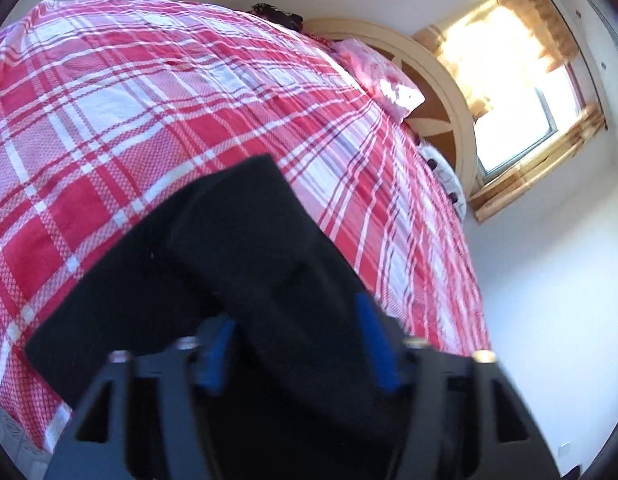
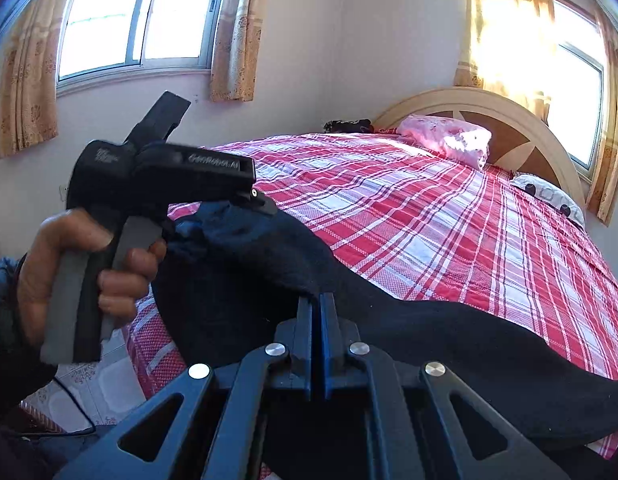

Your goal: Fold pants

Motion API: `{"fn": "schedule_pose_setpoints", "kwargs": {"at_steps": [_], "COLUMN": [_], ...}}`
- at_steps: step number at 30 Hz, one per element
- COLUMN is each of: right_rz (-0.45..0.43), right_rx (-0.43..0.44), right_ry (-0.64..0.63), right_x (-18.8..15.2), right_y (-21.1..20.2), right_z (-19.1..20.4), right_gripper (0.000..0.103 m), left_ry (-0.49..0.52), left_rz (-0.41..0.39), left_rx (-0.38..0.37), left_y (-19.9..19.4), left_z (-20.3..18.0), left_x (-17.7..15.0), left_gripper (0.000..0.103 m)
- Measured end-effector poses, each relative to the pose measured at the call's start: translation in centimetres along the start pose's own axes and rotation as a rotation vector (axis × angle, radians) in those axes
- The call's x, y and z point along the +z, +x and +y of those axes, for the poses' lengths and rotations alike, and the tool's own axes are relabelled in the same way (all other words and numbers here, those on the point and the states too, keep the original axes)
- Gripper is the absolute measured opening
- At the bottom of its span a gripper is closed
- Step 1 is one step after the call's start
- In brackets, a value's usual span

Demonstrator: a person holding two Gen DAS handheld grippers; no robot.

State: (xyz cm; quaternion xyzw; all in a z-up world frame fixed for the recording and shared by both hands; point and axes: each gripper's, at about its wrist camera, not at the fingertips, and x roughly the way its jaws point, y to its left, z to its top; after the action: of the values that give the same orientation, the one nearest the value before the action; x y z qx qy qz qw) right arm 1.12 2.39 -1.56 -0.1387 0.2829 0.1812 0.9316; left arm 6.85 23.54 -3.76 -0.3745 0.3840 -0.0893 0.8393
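pants point(image 1: 237, 248): black all over, no pattern
bedspread point(image 1: 149, 100): red and white plaid with thin white stripes
pillow point(image 2: 449, 140): pink with a pale flowery print
second pillow point(image 2: 549, 196): white with dark spots
headboard point(image 2: 509, 120): cream frame, brown panels
curtains point(image 2: 233, 40): tan with a darker floral motif
walls point(image 2: 309, 60): off-white
left gripper point(image 1: 301, 332): black body, blue pads
right gripper point(image 2: 319, 312): black, blue pads

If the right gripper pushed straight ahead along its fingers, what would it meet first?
The black pants: the right gripper is already shut on their fabric. Beyond that fold the line probably runs down onto the plaid bedspread.
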Motion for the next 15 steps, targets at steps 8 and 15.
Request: {"fn": "schedule_pose_setpoints", "kwargs": {"at_steps": [8, 15], "right_rz": [0.012, 0.068], "right_rx": [0.005, 0.064], "right_ry": [-0.035, -0.127], "right_x": [-0.9, -3.0], "right_y": [-0.5, -0.5], "right_z": [1.6, 5.1], "right_gripper": [0.004, 0.004], "left_ry": [0.17, 0.4], "left_rz": [-0.067, -0.099], "left_rx": [0.058, 0.379], "left_y": [-4.1, -5.3], "left_z": [-1.0, -1.0], "left_x": [-0.8, -3.0], "left_gripper": [0.017, 0.026]}}
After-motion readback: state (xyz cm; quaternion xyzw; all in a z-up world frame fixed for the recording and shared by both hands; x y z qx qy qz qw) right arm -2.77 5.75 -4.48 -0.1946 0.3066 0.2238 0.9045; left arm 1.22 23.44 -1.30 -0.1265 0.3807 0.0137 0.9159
